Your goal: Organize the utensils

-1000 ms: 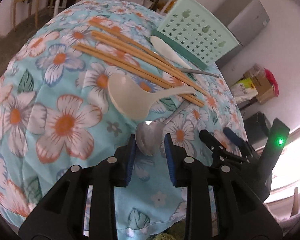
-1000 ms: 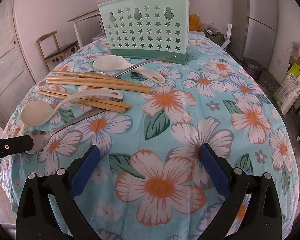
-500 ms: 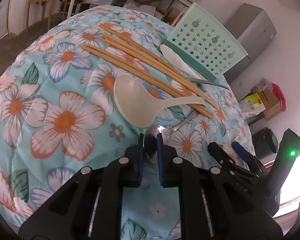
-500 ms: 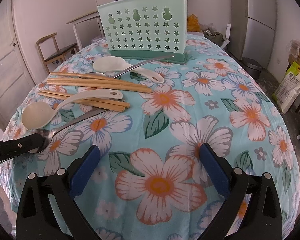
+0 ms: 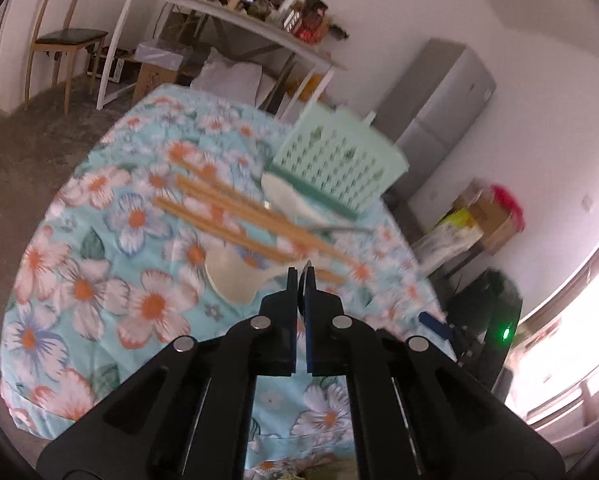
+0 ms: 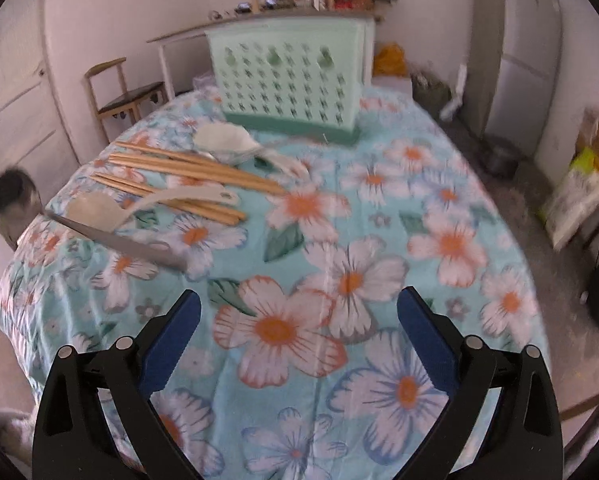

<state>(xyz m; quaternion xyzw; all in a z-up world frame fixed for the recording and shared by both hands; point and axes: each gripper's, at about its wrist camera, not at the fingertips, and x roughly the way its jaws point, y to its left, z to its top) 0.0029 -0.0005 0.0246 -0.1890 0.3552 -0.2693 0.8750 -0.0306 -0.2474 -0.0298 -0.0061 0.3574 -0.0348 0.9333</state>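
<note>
The worktop (image 6: 379, 208), under a floral cloth, carries a mint rack (image 6: 291, 80) at its far side. In front of the rack lie chopsticks (image 6: 195, 168) and two white spoons (image 6: 223, 142), all close together. Nearer than these, the steel spoon (image 6: 115, 240) hangs tilted over the cloth, its bowl pinched in the left gripper (image 5: 302, 276), jaws shut tight. The right gripper (image 6: 299, 312) hovers wide apart, nothing in it.

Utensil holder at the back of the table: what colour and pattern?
Mint green utensil holder with star-shaped cutouts and a darker green base; clearest in the right wrist view.
</note>
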